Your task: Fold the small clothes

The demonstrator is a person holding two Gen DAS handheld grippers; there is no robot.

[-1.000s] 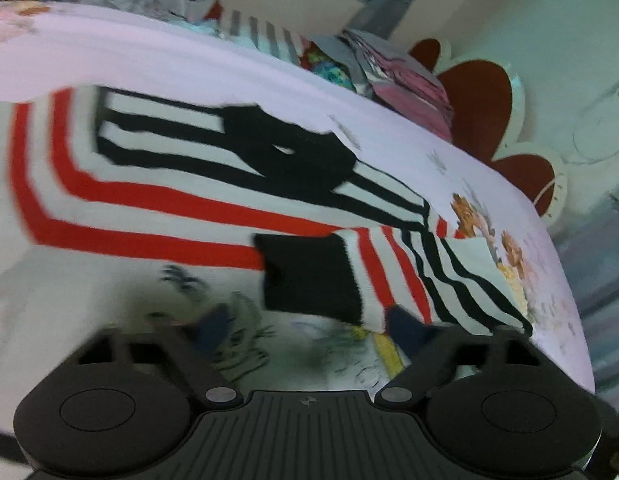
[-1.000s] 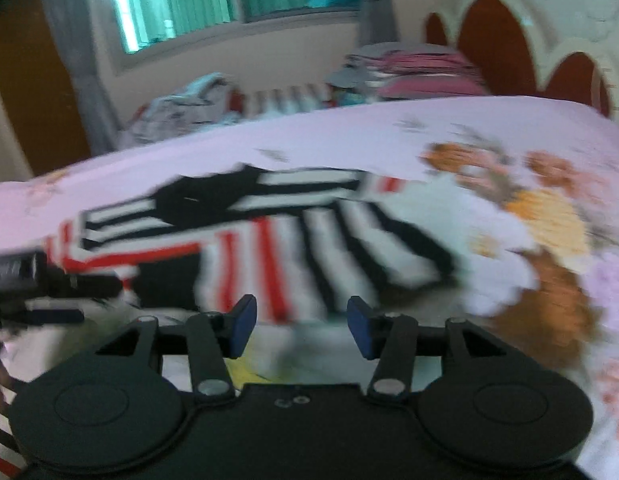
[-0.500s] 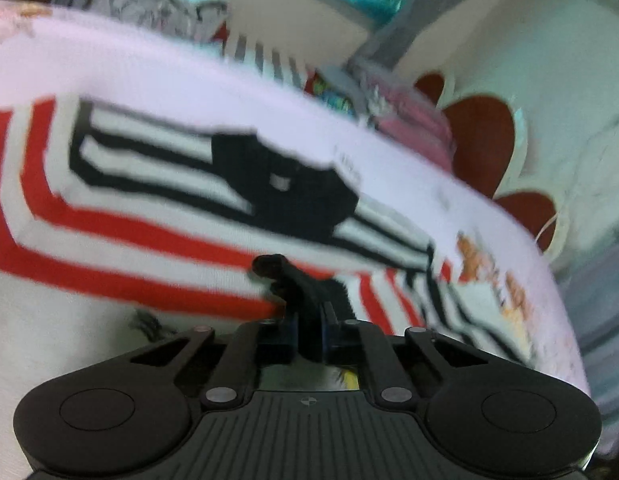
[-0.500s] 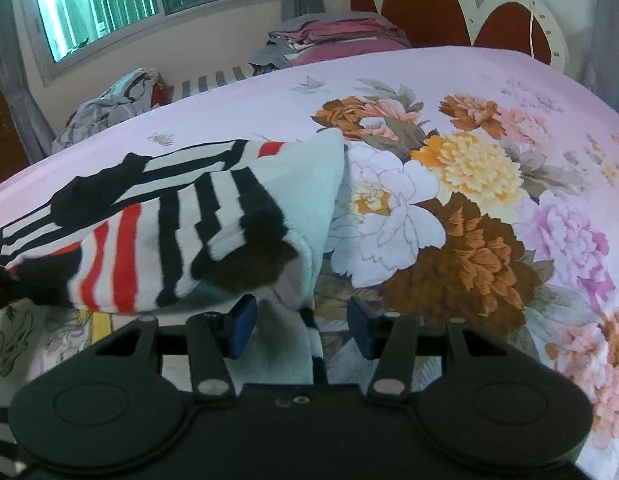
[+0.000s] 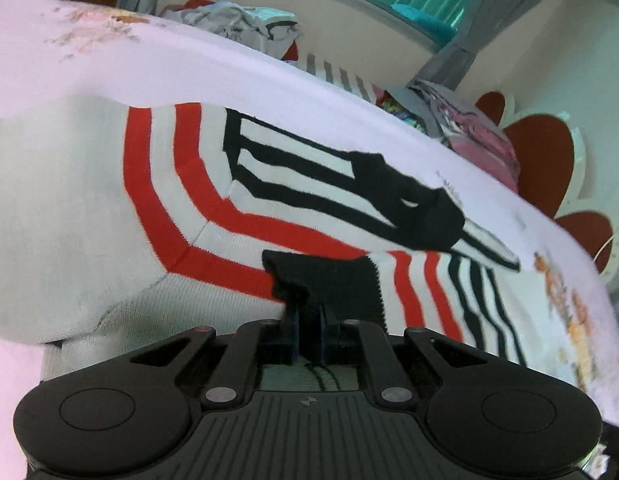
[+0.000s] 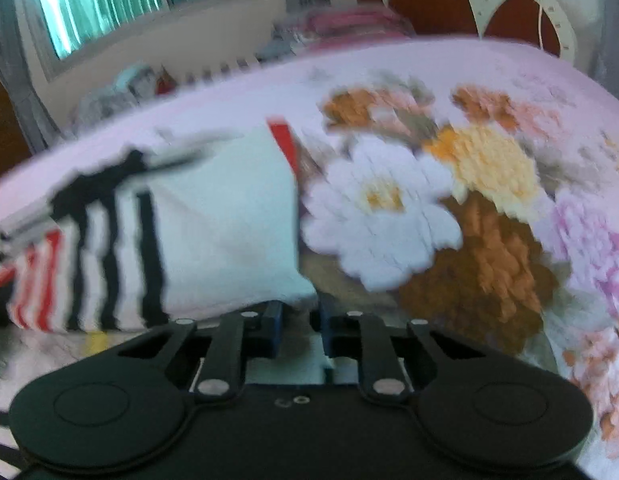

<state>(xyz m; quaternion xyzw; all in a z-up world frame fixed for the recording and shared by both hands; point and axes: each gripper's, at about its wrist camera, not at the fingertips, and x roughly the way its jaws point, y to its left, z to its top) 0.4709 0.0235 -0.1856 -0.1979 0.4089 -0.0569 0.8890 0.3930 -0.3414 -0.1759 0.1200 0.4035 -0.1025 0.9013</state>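
Left wrist view: left claw (image 5: 307,334) clenched on black cuff (image 5: 329,284) of striped sweater (image 5: 237,200), flat on bed (image 5: 237,68). Right claw (image 6: 299,330) just closing, pinching sweater's white hem (image 6: 305,288). Likely gripping for fold.

The right wrist view is blurred throughout: the flowers on the bedspread (image 6: 449,208) smear, and the clothes pile (image 6: 341,28) by the headboard cannot be told apart. The sweater (image 6: 213,224) runs off the left edge there, its stripes streaked. The right gripper (image 6: 299,326) covers the white cloth corner between its fingers, so contact cannot be confirmed. In the left wrist view, the left gripper (image 5: 307,334) hides the end of the black cuff (image 5: 329,284); the sweater's lower part is cut off.
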